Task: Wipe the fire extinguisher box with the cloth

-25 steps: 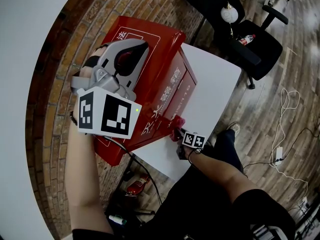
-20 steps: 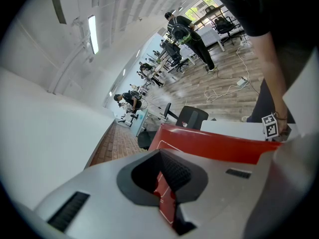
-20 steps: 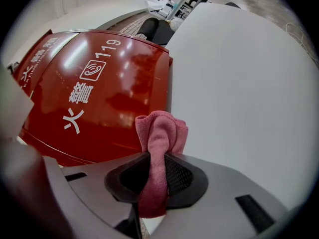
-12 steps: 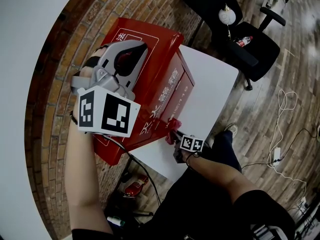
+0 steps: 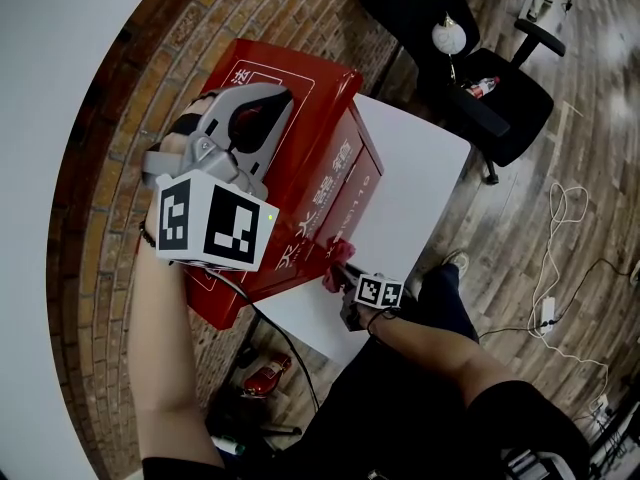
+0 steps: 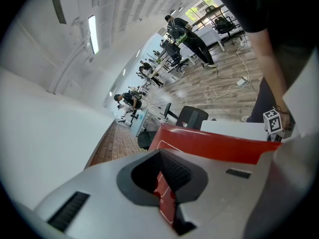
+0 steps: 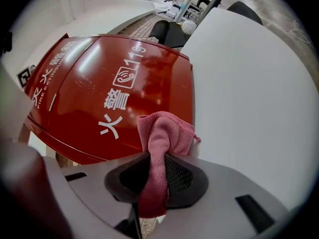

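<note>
the red fire extinguisher box (image 5: 320, 183) lies with its long axis running away from the person, along the edge of the white tabletop (image 5: 415, 183). its printed front face is turned toward the right tool (image 7: 155, 176). that tool pinches a pink cloth (image 7: 164, 133), whose bunched end sticks out past its tips, just at the box's near lower front corner. the left tool (image 6: 167, 183), pressed together and empty, sits over the box's top panel, which stretches ahead of it.

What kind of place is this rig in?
Probably an open-plan office or lab: a black office chair on a wood-plank floor, a white table, and people at desks further back.
</note>
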`<state>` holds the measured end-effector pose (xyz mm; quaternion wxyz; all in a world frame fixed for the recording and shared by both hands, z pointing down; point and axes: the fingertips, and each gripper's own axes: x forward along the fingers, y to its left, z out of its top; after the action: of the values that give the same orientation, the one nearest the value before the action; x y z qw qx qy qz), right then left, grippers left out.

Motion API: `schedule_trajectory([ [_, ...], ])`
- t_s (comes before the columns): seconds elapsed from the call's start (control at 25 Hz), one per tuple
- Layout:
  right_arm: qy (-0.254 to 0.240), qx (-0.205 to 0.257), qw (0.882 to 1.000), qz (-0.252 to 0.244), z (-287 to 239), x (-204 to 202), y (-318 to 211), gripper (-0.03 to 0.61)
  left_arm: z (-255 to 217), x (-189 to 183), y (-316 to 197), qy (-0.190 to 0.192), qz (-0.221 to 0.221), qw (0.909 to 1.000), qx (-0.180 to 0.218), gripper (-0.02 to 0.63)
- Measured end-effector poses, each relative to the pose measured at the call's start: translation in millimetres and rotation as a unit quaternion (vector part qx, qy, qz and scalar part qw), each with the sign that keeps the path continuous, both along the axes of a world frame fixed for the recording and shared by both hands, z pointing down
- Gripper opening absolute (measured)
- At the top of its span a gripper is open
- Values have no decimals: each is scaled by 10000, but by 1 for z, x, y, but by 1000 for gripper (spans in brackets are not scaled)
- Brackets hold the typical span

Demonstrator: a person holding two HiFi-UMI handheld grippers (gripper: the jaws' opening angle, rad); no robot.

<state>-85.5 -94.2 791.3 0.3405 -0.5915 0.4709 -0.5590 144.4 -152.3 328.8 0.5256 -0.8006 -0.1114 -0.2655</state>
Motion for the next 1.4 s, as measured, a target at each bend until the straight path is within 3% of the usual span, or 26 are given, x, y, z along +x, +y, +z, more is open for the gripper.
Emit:
schedule_trajectory([
  [1.4,-493,1024,9935,2,-120,3,-5,87,0,0,0,23,23,10000,33,26],
])
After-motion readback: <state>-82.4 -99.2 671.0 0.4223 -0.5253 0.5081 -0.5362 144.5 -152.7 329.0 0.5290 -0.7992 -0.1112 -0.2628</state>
